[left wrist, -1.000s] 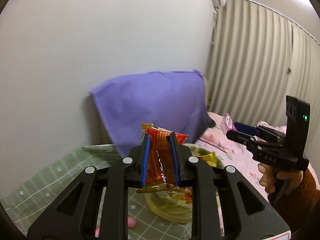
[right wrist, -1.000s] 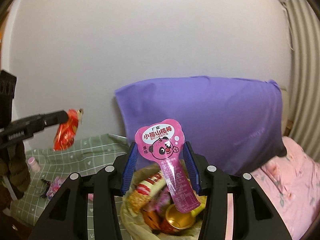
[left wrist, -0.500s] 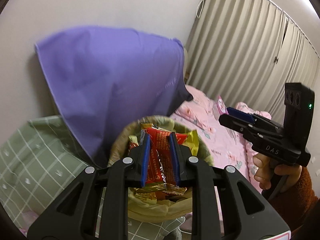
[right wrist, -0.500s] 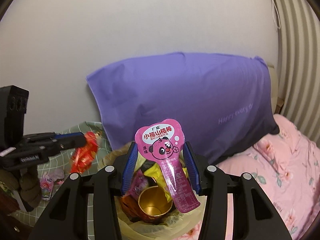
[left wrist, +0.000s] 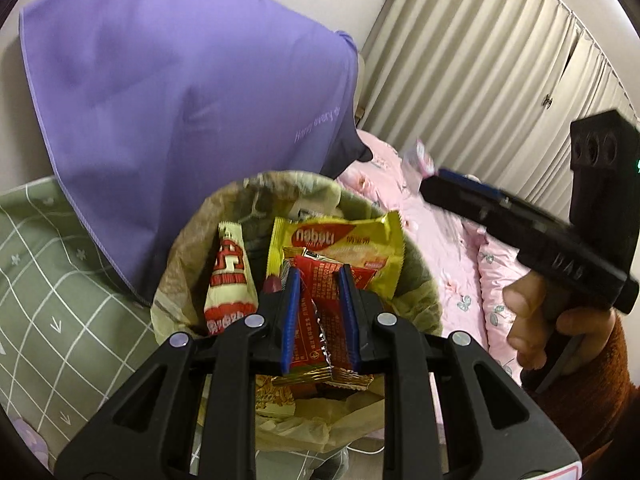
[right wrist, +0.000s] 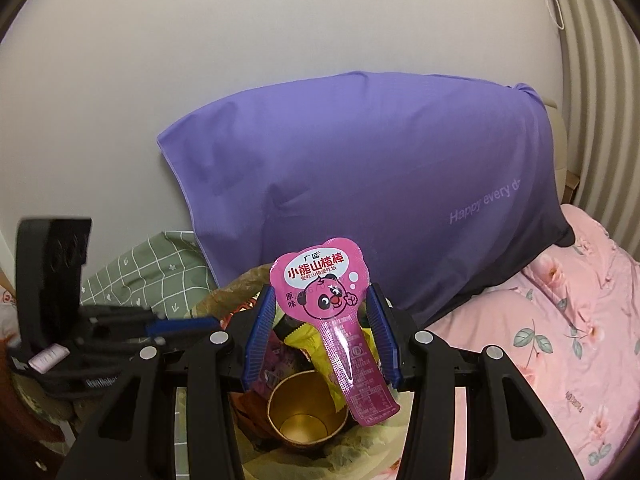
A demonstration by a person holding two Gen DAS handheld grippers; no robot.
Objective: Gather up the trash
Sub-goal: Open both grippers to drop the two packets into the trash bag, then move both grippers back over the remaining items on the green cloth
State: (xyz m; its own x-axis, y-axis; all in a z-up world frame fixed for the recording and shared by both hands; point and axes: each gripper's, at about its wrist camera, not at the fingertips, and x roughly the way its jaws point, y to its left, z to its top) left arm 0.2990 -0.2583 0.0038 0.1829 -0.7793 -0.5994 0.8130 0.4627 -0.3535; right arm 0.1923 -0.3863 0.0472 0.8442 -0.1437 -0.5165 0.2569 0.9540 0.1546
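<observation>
My left gripper [left wrist: 319, 314] is shut on a red snack wrapper [left wrist: 320, 320] and holds it just above the open trash bin [left wrist: 180, 268], which is lined with a yellowish bag. In the bin lie a yellow wafer packet [left wrist: 340, 240] and a white-and-red packet [left wrist: 230, 280]. My right gripper [right wrist: 322, 332] is shut on a pink bear-shaped candy wrapper [right wrist: 324, 292], also above the bin [right wrist: 224, 296], where a gold paper cup [right wrist: 306, 412] sits. The right gripper shows at the right of the left wrist view [left wrist: 440, 184].
A big purple pillow [right wrist: 380, 168] leans on the wall behind the bin. A pink floral quilt [right wrist: 568, 320] lies to the right and a green checked cloth [left wrist: 52, 280] to the left. Pleated curtains [left wrist: 480, 60] hang at the far right.
Both grippers have moved in closer over the bin with their wrappers still held. The left gripper has tilted down, so the bin's contents now fill its view.
</observation>
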